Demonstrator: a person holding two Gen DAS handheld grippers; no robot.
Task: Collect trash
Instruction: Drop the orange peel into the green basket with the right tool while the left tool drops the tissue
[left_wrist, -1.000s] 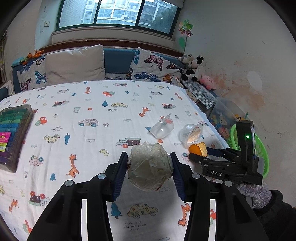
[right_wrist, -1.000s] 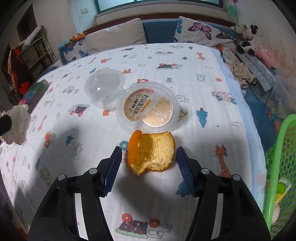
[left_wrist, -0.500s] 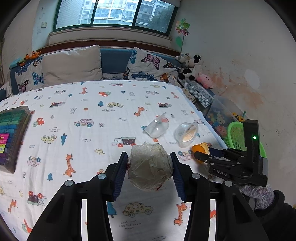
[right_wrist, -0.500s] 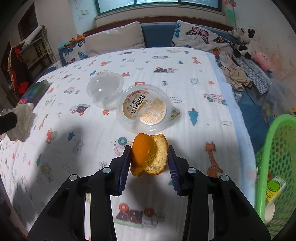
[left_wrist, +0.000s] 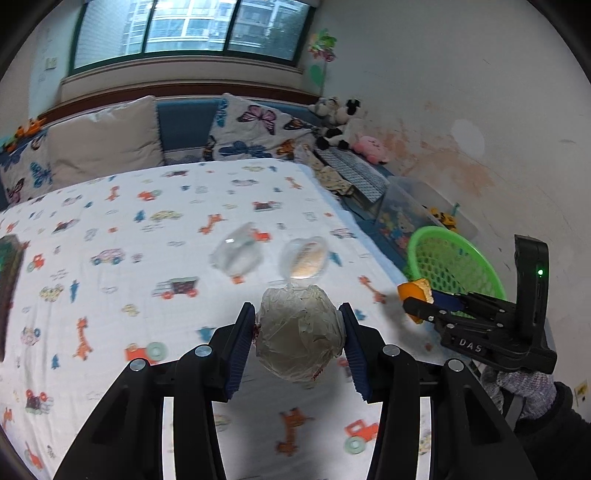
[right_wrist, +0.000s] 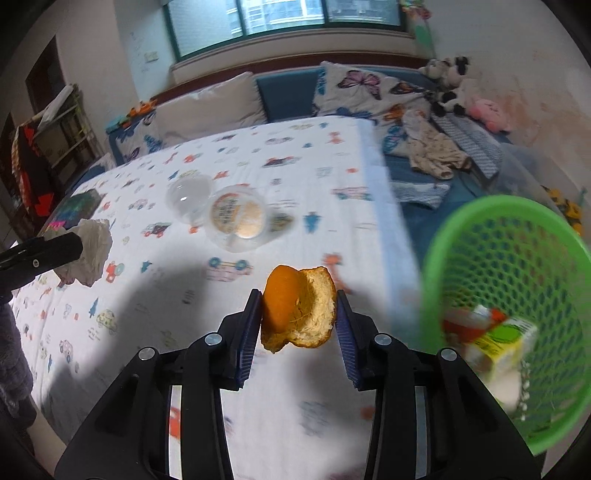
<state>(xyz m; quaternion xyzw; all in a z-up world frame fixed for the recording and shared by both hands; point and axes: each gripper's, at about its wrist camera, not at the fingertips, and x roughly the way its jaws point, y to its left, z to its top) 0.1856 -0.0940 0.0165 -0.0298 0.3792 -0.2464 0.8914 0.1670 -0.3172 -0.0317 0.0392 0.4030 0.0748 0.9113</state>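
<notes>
My left gripper is shut on a crumpled ball of white paper and holds it above the bed. My right gripper is shut on a piece of orange peel, lifted off the sheet. In the left wrist view the right gripper with the peel is to the right, near the green mesh basket. The basket stands off the bed's right edge with a carton and other trash inside. A clear cup and a clear lidded tub lie on the sheet.
The bed has a white cartoon-print sheet. Pillows and plush toys line the far side. A dark box lies at the bed's left. A clear storage bin stands behind the basket by the wall.
My right gripper closed on the orange peel, lifted it off the sheet and moved right toward the green basket. My left gripper kept hold of the paper ball and shifted right too.
</notes>
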